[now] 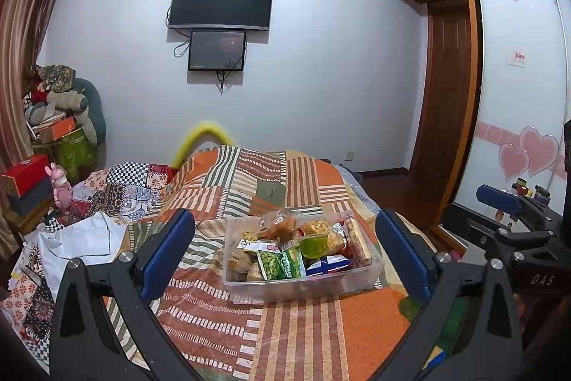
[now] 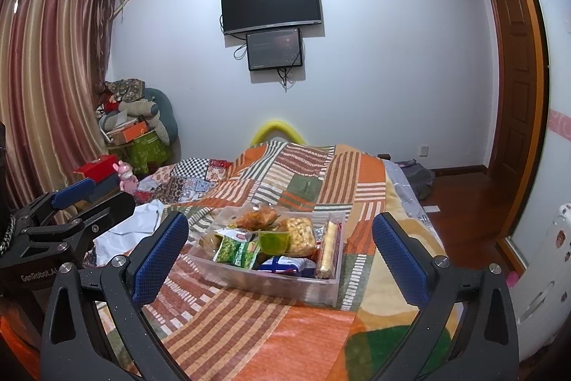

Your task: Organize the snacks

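In the left wrist view, the left tool [image 1: 285, 252] was held above the bed [image 1: 303, 338] with its blue pads spread wide and nothing between them. A clear plastic bin [image 1: 303, 288] rested on the patchwork quilt [image 1: 249, 181] just ahead of the pads, and every snack visible lay inside it: a green pea packet [image 1: 280, 265], a green jelly cup [image 1: 314, 245], a blue-and-white wrapper [image 1: 328, 265], a biscuit sleeve [image 1: 358, 241] along the right wall and a bag of golden puffs [image 1: 321, 227]. No loose snack was seen on the quilt around the bin. The right tool [image 1: 499, 199] appeared at the right edge, apart from the bin. In the right wrist view, the right tool [image 2: 280, 250] likewise stood spread wide and empty, short of the bin [image 2: 271, 288], with the left tool [image 2: 71, 197] at the left edge, its pads' spacing unclear from this angle. The same packets, among them the pea packet [image 2: 237, 252] and jelly cup [image 2: 273, 241], lay heaped rather than ranked. Judgement: gathering appeared complete or nearly so; what remained, if anything, was tidying within the bin, though the contents beneath the top layer could not be assessed.
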`<state>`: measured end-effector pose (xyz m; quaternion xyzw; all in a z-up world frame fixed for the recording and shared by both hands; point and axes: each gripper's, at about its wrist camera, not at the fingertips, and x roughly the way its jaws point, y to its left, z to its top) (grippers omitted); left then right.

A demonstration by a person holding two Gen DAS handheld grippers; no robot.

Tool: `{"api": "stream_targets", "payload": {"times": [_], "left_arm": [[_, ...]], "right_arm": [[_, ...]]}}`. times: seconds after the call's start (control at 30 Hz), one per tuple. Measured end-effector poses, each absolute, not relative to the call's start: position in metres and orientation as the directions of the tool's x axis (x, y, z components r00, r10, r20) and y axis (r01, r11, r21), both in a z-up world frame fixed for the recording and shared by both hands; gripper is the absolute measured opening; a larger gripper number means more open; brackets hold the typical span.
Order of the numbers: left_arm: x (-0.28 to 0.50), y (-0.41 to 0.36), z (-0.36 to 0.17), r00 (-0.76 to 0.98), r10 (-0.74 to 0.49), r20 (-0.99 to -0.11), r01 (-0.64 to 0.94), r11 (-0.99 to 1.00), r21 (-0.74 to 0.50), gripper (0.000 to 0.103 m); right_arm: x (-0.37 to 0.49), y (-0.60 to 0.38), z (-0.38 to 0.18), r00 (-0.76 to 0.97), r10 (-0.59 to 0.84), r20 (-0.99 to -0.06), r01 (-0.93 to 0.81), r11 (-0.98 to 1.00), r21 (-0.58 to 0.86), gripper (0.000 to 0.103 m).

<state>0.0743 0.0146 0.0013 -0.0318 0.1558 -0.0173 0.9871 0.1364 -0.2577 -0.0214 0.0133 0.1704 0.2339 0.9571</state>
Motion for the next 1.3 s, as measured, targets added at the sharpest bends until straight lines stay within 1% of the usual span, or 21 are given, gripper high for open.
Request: {"api": "stream_targets", "payload": {"times": [0.43,0.77,1.3], "left_arm": [[0.0736,0.0109,0.0005,0.952,-0.040,-0.302,0.023,0.998,-0.061,0.103],[0.0741,0.0135,0.0010,0.950,-0.054,-0.309,0.030,0.996,-0.082,0.103],[0.0725,0.0098,0.0026,0.949,-0.074,-0.307,0.051,0.995,-0.084,0.103]], "right_arm": [[0.1352,-0.2577,-0.0197,0.834,0.451,-0.317,-0.441,0.891,0.106,0.103],[0.1353,-0.2584,-0.0196,0.835,0.450,-0.316,-0.440,0.892,0.107,0.103],[0.1342,-0.2583,-0.0169,0.834,0.449,-0.320,-0.439,0.892,0.108,0.103]]}}
